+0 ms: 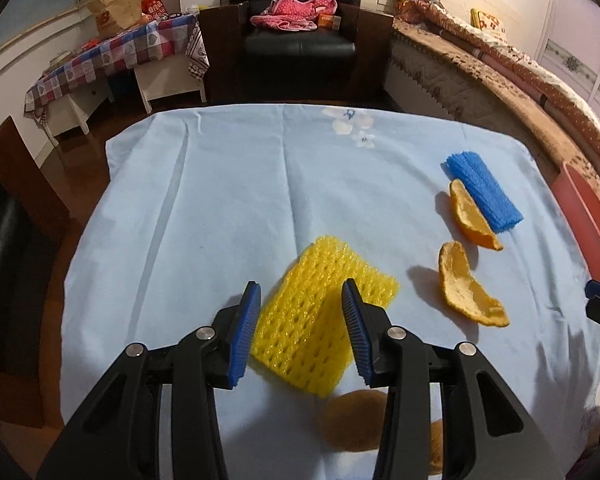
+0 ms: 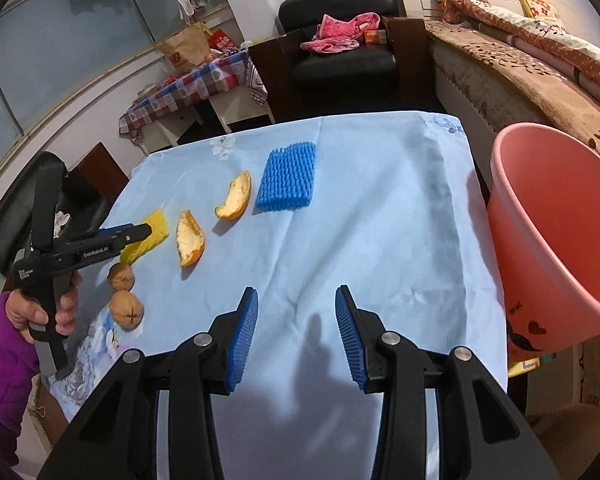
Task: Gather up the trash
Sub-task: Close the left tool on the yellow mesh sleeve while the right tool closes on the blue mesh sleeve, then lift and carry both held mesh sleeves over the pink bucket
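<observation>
My left gripper is open and hovers over the near half of a yellow foam net lying on the light blue tablecloth. Two orange peels and a blue foam net lie to its right. Two walnuts lie near the table's front; one shows under the left gripper. My right gripper is open and empty above bare cloth. A pink bin stands off the table's right edge.
A black armchair with pink clothing stands behind the table. A side table with a checked cloth is at the back left. A bed with quilts runs along the right. The left gripper also shows in the right wrist view.
</observation>
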